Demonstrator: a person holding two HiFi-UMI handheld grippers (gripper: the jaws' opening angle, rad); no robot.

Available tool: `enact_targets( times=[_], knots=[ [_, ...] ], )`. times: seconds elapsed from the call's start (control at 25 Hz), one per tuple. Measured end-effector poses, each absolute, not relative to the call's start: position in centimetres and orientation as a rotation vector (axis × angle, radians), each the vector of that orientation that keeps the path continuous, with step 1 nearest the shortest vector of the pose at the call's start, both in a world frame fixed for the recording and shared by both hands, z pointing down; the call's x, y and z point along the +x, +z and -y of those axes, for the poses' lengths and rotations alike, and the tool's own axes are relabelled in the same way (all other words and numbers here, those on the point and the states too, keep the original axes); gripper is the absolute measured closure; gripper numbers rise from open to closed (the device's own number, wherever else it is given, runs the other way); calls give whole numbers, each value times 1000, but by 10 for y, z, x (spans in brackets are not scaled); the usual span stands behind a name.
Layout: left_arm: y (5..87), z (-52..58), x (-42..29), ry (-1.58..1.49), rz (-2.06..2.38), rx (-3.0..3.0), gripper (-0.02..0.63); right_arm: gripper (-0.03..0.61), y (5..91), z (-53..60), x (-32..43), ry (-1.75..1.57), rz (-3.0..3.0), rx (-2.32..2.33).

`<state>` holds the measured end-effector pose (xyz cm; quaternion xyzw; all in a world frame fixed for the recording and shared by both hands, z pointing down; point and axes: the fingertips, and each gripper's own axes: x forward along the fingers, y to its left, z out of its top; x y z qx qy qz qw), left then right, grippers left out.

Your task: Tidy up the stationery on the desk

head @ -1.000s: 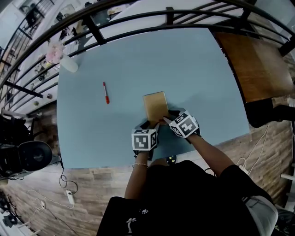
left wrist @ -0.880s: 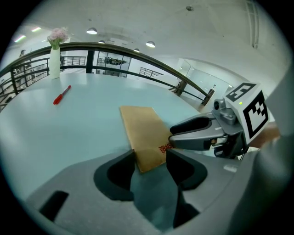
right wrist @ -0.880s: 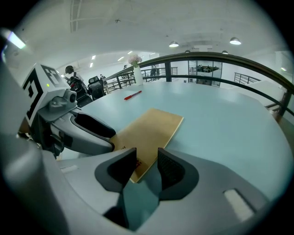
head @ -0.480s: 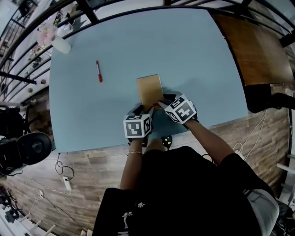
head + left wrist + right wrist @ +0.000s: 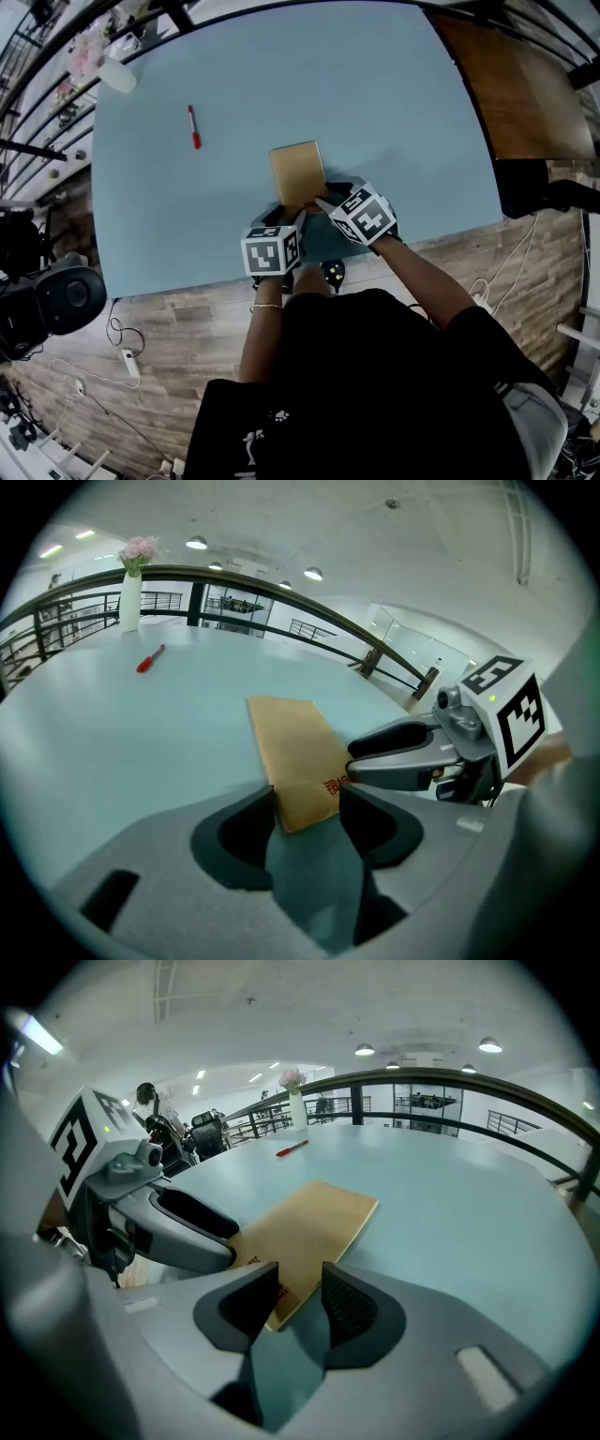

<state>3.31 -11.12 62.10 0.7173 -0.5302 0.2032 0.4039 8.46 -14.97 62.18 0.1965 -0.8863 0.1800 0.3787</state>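
Red print (image 5: 334,784) on the notebook (image 5: 292,742) shows clearly only in gripper views.

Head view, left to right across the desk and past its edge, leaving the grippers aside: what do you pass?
white vase → red pen → brown notebook → wooden table
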Motion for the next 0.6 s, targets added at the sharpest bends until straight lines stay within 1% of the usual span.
enact_targets(
  times=[0.6],
  knots=[
    [624, 81, 31, 504, 1354, 1807, 393, 430, 625, 116, 83, 452, 2265, 470]
  ],
)
